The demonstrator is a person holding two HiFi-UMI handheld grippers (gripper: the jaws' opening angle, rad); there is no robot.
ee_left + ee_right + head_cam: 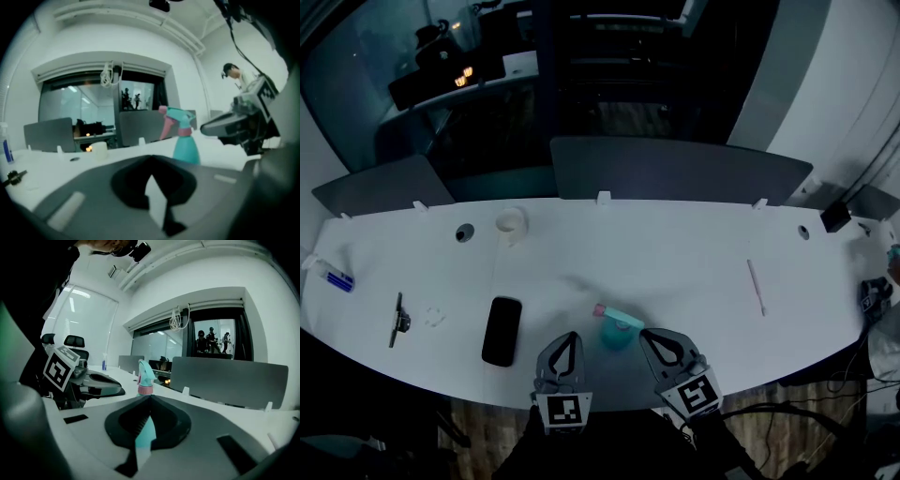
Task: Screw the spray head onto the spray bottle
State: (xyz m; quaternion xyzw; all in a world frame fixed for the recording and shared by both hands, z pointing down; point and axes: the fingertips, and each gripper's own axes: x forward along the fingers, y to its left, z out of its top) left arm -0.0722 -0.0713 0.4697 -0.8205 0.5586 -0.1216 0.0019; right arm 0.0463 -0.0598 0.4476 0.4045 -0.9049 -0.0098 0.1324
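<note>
A teal spray bottle [617, 330] stands upright near the table's front edge, with a teal spray head, pink collar and pink trigger on top of it. My left gripper [571, 337] rests just left of it and my right gripper [646, 336] just right of it; neither touches it. Both are shut with nothing between their jaws. In the left gripper view the bottle [185, 139] stands ahead and to the right of the shut gripper [151, 158], with the right gripper [234, 126] beyond it. In the right gripper view the bottle [145, 377] shows just past the shut gripper [149, 397].
On the white table [675, 258] lie a black phone [502, 330], a black tool [397, 321], a white roll [511, 223], a small blue-labelled bottle [333, 277] and a thin white stick [756, 286]. Grey partitions [675, 173] line the far edge.
</note>
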